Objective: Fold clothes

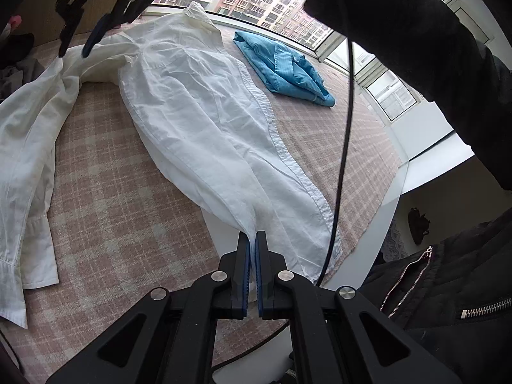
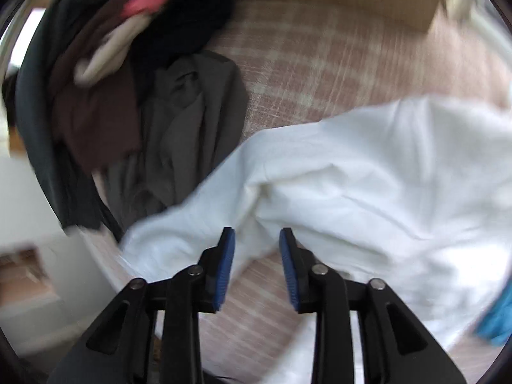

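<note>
Thin, limp white shirt [image 1: 198,121] sprawled across checked surface [image 1: 105,192]; hem pinched in left hand-held gripper [image 1: 255,243]. Right hand-held gripper [image 2: 257,240] spread, empty, above sleeve. Likely best gripped at seams.

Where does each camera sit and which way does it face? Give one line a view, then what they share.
Left wrist: on the left tool, angled down along the white shirt it pinches at the hem, toward the blue garment and window; a dark sleeve and the right tool show.
Right wrist: on the right tool, looking steeply down, jaws apart over the shirt's sleeve area, with the clothes pile beyond; blurred.
Shared: the white shirt and the checked cloth.
</note>
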The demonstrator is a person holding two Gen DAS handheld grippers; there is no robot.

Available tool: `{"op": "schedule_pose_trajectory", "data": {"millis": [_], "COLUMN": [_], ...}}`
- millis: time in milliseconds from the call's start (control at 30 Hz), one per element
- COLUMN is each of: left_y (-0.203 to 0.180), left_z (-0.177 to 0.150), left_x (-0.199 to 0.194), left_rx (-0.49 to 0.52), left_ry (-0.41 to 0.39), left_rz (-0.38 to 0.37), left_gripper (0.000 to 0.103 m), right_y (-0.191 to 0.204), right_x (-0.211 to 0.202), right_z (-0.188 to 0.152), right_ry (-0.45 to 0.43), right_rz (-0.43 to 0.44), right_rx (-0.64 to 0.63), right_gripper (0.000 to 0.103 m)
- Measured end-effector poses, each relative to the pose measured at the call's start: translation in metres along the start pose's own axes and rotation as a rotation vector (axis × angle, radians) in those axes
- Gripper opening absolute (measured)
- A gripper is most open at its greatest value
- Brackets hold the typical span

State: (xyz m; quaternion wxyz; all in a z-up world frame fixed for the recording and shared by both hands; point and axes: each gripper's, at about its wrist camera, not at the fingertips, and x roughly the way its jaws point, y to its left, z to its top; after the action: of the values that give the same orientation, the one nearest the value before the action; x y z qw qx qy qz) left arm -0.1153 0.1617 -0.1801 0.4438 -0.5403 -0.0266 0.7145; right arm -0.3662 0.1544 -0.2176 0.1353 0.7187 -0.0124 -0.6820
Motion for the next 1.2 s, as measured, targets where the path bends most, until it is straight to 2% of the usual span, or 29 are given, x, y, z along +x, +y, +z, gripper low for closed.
{"op": "schedule_pose_trajectory", "data": {"millis": [67, 133, 233, 433, 533, 633, 733, 833, 933, 1167, 1200], "left_y": [-0.001, -0.003, -0.004, -0.003, -0.002, -0.003, -0.006, -0.009, -0.012, -0.016, -0.016], "left_z": [0.0, 0.001, 0.001, 0.0, 0.0, 0.0, 0.001, 0.003, 0.004, 0.007, 0.008], "left_x": [0.001, 0.001, 0.0, -0.002, -0.003, 0.0, 0.001, 0.0, 0.0, 0.004, 0.005], "left_rx": [0.005, 0.014, 0.022, 0.014, 0.01, 0.016, 0.028, 0.042, 0.066, 0.095, 0.097], "left_ry": [0.001, 0.001, 0.002, -0.001, -0.003, 0.004, 0.014, 0.022, 0.036, 0.064, 0.067], "left_rz": [-0.004, -0.004, -0.001, 0.012, 0.01, 0.012, 0.019, 0.03, 0.063, 0.086, 0.086], "left_gripper": [0.003, 0.003, 0.003, 0.003, 0.003, 0.003, 0.003, 0.003, 0.003, 0.003, 0.003], "right_y": [0.01, 0.016, 0.017, 0.016, 0.02, 0.015, -0.002, -0.012, -0.023, -0.065, -0.071], "right_x": [-0.001, 0.007, 0.023, 0.042, 0.021, 0.01, 0.017, 0.031, 0.032, 0.011, 0.008], "right_z": [-0.015, -0.025, -0.028, -0.021, -0.025, -0.024, -0.018, -0.017, -0.016, -0.018, -0.018], "right_ry": [0.012, 0.031, 0.054, 0.069, 0.035, 0.007, 0.05, 0.081, 0.075, 0.061, 0.064], "right_rz": [-0.191, -0.301, -0.3, -0.478, -0.454, -0.513, -0.46, -0.492, -0.499, -0.355, -0.342], "right_rx": [-0.106, -0.172, -0.192, -0.248, -0.269, -0.279, -0.238, -0.255, -0.267, -0.23, -0.226], "right_gripper": [0.034, 0.034, 0.034, 0.034, 0.034, 0.034, 0.034, 0.034, 0.035, 0.036, 0.032]}}
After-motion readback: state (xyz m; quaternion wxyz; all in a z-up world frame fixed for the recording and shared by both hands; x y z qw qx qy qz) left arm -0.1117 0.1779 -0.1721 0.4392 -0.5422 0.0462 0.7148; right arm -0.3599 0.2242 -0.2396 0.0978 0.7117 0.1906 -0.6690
